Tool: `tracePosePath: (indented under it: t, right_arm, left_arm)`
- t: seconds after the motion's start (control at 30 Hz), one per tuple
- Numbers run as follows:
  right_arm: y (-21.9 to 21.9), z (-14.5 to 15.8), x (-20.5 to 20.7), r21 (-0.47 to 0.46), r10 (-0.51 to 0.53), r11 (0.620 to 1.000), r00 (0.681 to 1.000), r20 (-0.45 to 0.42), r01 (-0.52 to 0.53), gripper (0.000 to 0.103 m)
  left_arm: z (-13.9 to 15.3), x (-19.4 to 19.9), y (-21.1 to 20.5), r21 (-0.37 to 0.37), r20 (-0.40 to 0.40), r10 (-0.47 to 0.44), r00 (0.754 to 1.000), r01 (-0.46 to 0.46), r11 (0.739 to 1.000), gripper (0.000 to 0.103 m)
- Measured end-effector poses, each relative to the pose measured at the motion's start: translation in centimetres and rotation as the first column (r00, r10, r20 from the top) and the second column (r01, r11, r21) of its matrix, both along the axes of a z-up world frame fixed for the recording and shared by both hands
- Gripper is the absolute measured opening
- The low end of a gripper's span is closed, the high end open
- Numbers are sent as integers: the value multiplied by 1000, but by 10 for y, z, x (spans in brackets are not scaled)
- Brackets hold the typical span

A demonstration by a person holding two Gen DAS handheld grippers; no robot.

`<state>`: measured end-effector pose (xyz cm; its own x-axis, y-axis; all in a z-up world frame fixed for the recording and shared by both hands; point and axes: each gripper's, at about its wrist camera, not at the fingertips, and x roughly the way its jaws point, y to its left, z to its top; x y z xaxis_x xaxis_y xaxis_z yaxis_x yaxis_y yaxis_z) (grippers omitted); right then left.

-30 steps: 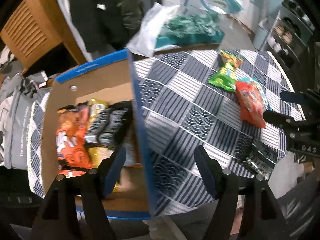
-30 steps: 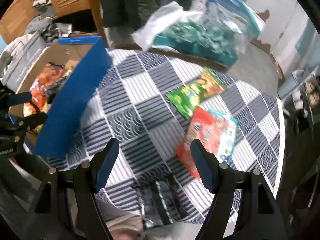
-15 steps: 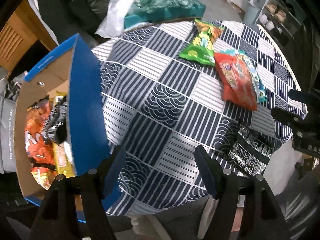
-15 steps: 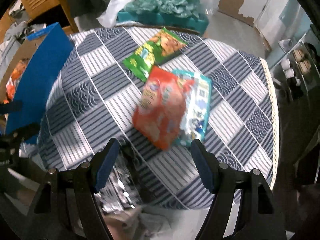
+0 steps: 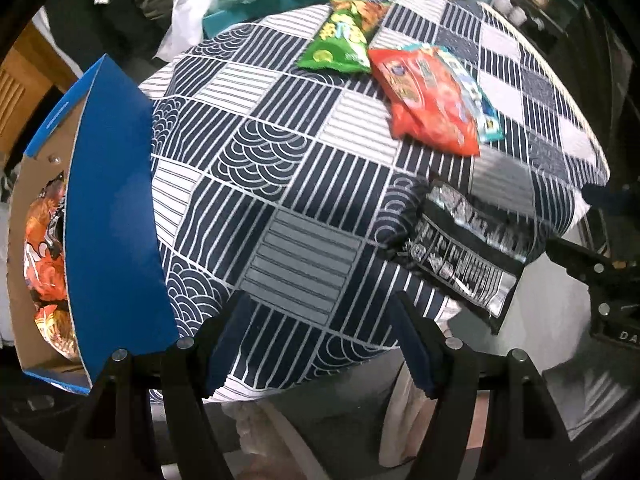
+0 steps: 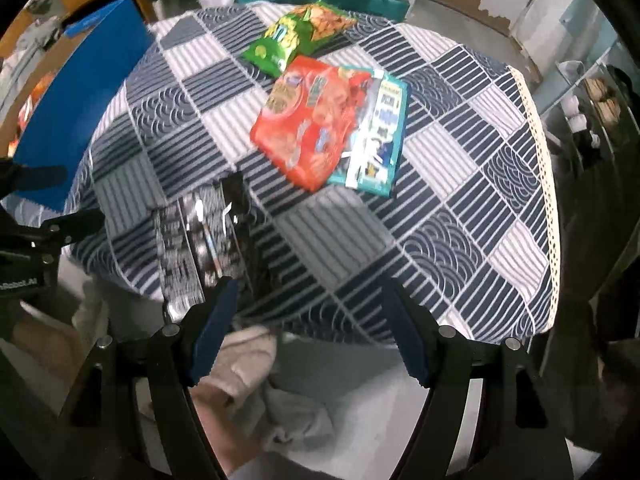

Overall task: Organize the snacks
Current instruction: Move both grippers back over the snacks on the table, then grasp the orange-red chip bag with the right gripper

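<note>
At the counter's near edge (image 5: 304,264) a black snack packet (image 5: 460,256) overhangs. Both the left gripper (image 5: 316,344) and right gripper (image 6: 308,328) are spread, nothing held. The packet is best pinched at its overhanging end, clear of the cloth, then carried to the blue box (image 5: 112,208).

I see a woven cloth tablecloth (image 5: 304,184), matt, printed in navy and white stripes and wave patterns, with a cream lace trim (image 6: 538,148) along one edge. On it lie glossy plastic snack bags: a green bag (image 5: 340,42), a shiny red bag (image 5: 428,96) and a teal bag (image 6: 378,140). A black foil packet (image 5: 464,256) glints with silver reflections. The cardboard box (image 5: 116,208) is smooth matt blue outside and raw brown paperboard inside. My gripper fingers (image 5: 412,344) look like matt black plastic with blue pads and small metal rivets.
</note>
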<state>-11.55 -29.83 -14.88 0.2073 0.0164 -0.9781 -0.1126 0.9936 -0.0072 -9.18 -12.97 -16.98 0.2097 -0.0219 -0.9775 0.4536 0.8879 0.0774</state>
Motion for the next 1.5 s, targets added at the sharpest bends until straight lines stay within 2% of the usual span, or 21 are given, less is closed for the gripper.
tracePosePath:
  t: [0.3,0.57,0.8,0.9,1.13,1.4,1.5]
  right_arm:
    - [23,-19,-7,-49,102,993,991,-92,-107,74]
    - [53,-32,19,-40,148,988,986,-81,-152,74]
    - [59,-44,51,27,81,997,994,-71,-79,74]
    - [52,-47,61,92,26,996,997,-75,-19,74]
    - [42,-59,82,245,-90,963,990,-104,113,74]
    - [26,-19,96,178,-125,977,992,21,119,75]
    - [12,-21,111,160,-173,973,984,26,167,75]
  left_arm:
    - [-18,-6,5,29,-28,9,1000,-8,1000,73]
    - [-23,17,12,55,-18,46,999,-45,997,73]
    - [-31,42,25,62,-20,119,993,-117,991,73]
    - [-36,52,29,69,-28,141,990,-139,988,73]
    - [-39,66,41,57,-47,185,982,-182,982,73]
    - [-35,77,32,38,-63,196,979,-194,980,77]
    - [-33,86,24,51,-43,192,981,-190,981,77]
